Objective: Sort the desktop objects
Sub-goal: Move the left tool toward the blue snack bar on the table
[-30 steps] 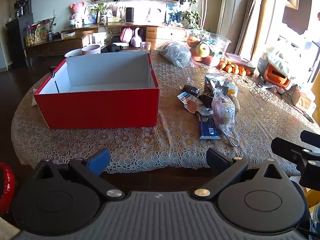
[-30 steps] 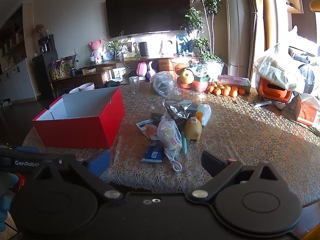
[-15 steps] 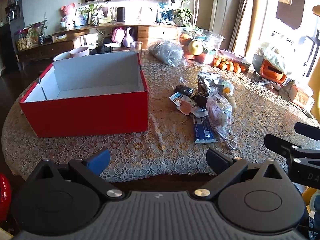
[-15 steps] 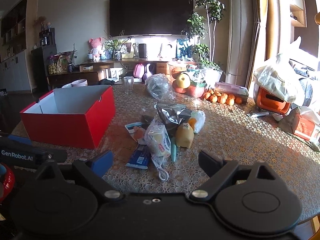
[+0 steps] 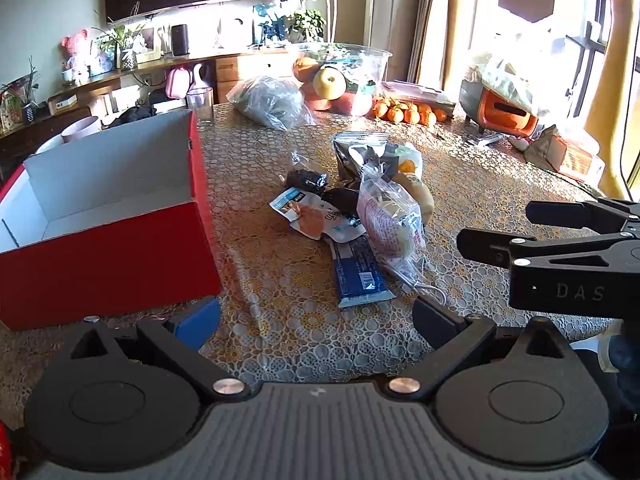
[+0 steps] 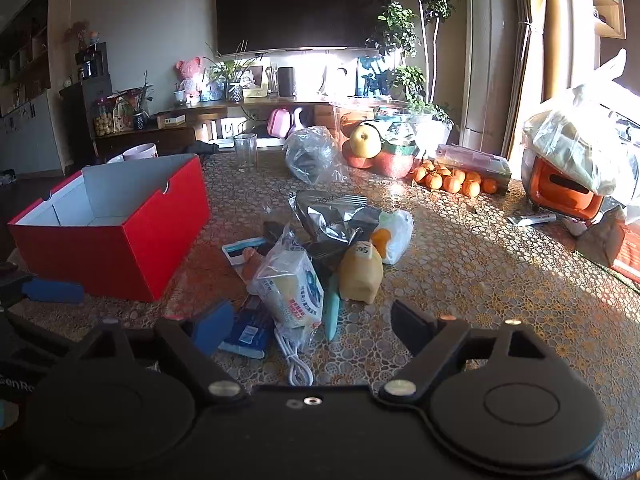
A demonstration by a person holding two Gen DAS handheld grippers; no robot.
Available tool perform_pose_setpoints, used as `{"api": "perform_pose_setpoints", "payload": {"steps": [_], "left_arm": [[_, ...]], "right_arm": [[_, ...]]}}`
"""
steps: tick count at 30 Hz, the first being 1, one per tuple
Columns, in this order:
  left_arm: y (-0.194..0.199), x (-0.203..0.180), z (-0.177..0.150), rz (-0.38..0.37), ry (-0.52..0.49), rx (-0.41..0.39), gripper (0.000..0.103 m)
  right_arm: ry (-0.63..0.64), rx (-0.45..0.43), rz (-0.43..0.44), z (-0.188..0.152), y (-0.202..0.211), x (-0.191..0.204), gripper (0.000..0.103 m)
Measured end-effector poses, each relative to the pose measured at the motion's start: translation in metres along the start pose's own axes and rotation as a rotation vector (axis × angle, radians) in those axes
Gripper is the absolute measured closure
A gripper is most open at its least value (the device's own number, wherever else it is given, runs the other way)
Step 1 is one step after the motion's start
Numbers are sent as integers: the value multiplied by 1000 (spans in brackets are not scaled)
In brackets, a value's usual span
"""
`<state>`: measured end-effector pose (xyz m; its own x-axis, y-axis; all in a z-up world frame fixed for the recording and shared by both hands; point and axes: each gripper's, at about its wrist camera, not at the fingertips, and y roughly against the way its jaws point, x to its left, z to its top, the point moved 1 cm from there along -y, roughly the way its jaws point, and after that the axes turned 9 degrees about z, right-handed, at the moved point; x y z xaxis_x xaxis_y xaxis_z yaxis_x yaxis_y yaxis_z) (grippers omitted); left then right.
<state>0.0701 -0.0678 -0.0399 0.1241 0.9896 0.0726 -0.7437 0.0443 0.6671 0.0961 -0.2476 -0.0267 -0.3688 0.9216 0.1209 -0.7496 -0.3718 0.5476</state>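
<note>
Since nothing's been picked up yet, both grippers are spread wide with nothing between the fingers: the left gripper (image 5: 316, 312) sits low centre in its own view, and the right gripper (image 6: 312, 324) does the same in the right wrist view.

The stuff to sort is a pile of snack packets (image 6: 320, 248) in the middle of the right wrist frame, resting on the lace tablecloth (image 6: 480, 280). The red box (image 6: 120, 248) is open at middle left, just beside the pile.

My guess is it's all light and crinkly. The clear-wrapped bun packet (image 6: 290, 286) looks soft and squashable, so I'd pinch its sealed film edge instead of the middle. The blue bar (image 5: 358, 272) is flat against the cloth and probably slippery; take it across the narrow width. The yellow pouch (image 6: 360, 274) stands up a bit, which makes for an easier grab. The white cable (image 6: 298, 362) is floppy and loops under the bun packet, so it may drag along.

Hard to read: several dark packets are buried under the silver bag (image 6: 332, 212), and I can't tell how many there are. The box floor is mostly hidden behind its near wall, and the labels are too small to make out.
</note>
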Motion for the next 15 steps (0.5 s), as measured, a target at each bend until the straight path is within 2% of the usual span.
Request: {"api": "perform_pose_setpoints", "payload": {"steps": [10, 15], "left_arm": [[-41, -14, -1, -14, -13, 9, 0], [-59, -16, -1, -13, -1, 29, 1]], "right_arm": [[52, 45, 47, 9, -36, -5, 17], [57, 76, 61, 12, -58, -7, 21]]}}
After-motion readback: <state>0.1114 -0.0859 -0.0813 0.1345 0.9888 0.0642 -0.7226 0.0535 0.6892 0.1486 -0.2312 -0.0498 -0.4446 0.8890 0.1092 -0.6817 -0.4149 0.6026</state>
